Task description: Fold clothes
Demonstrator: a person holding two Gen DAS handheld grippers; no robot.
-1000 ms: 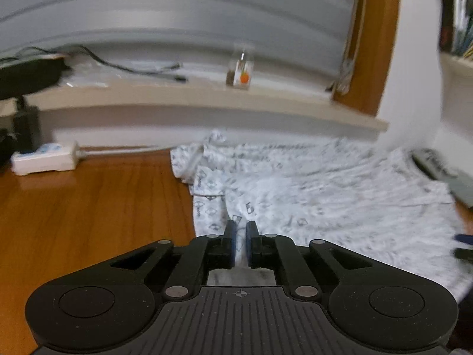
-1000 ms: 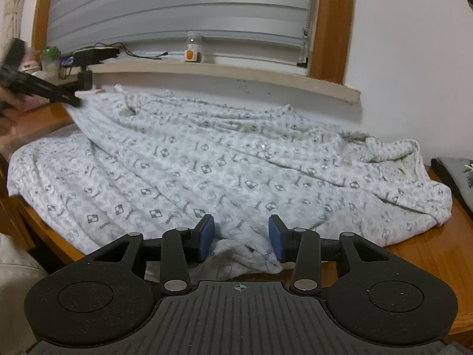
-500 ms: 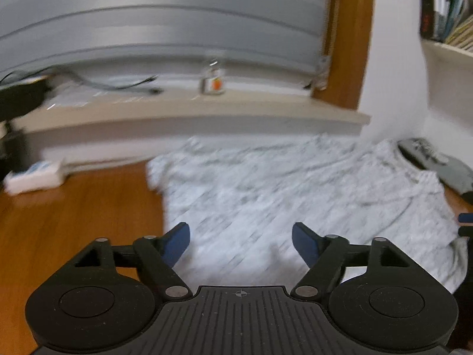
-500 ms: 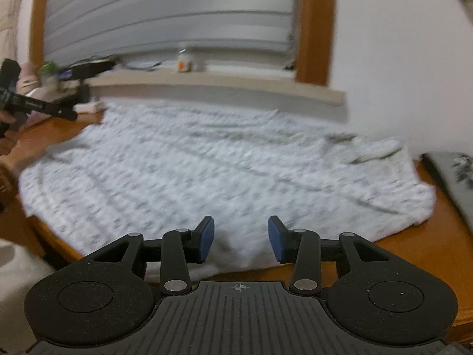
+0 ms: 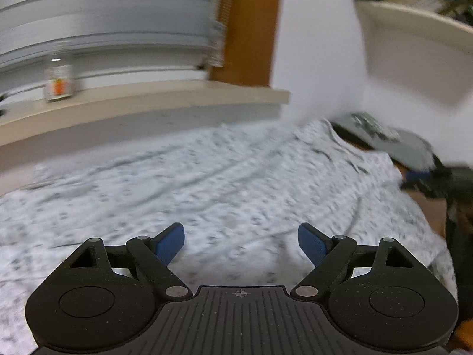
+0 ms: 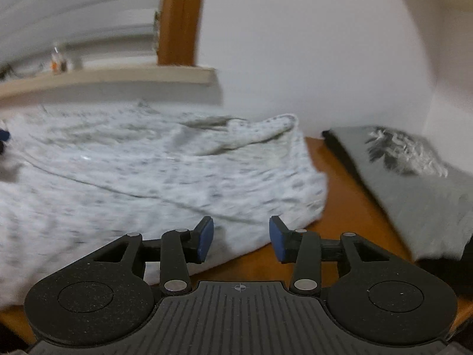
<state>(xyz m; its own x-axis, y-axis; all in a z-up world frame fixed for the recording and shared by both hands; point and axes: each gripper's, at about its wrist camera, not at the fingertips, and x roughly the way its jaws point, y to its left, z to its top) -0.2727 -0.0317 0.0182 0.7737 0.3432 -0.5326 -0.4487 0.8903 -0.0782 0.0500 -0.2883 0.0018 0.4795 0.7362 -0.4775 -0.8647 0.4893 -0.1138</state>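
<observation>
Blur smears both views — the shirt's [image 5: 224, 183] print is unreadable as it lies spread on the table [image 6: 348, 207]. My left gripper [image 5: 241, 244] gapes wide above the cloth; my right gripper [image 6: 241, 238] stands parted, empty, at its near edge. A grey garment [image 6: 414, 183] is cut off at the right.

A: The white shirt [image 5: 224, 183] is all smeary, so I can't read its little grey marks.

B: The jar [image 5: 58, 80] on the sill is fuzzy too, and the grey cloth [image 6: 419, 183] runs off the edge
</observation>
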